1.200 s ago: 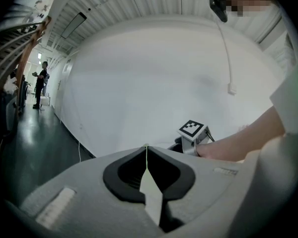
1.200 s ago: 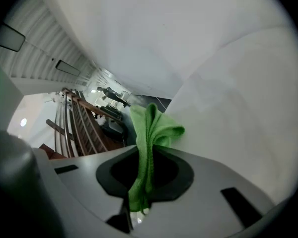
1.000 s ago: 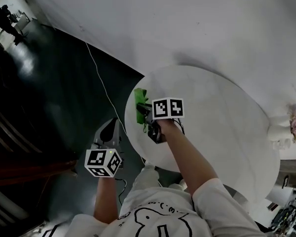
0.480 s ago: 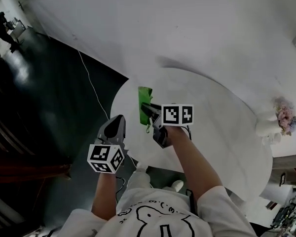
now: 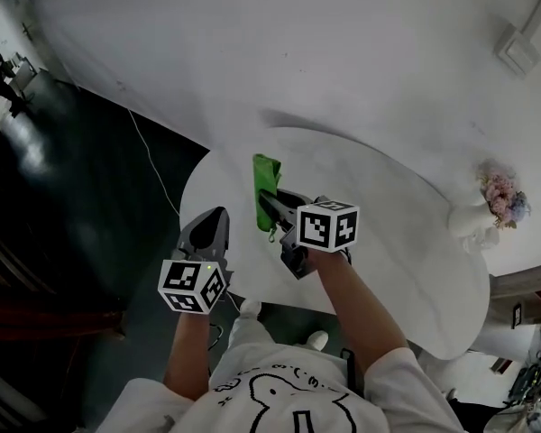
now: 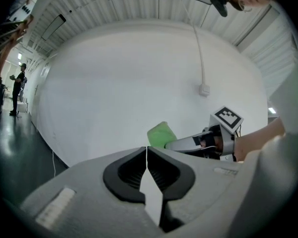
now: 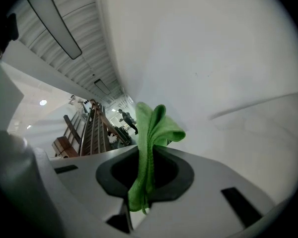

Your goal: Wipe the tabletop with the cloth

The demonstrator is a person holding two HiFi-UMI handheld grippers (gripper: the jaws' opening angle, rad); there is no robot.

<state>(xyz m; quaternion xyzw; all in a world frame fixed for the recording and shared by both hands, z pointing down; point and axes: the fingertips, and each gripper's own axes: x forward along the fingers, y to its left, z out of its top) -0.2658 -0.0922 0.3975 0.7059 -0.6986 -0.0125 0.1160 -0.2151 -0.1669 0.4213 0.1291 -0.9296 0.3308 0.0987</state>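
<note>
Whether the cloth (image 5: 266,180) touches the bench (image 5: 397,224) is hard to tell. The right tool (image 7: 145,175) clamps the cloth above the bench's left part. The left tool (image 6: 147,157), near the bench edge, has its jaws together and holds nothing.

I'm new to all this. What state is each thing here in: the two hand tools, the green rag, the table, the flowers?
Green fabric cloth: bunched, pinched between jaws.
Right gripper: shut on the cloth, over the table.
Left gripper: shut, empty.
Round white table: standing, with the vase on it.
White vase of flowers: upright near the table's edge.
</note>
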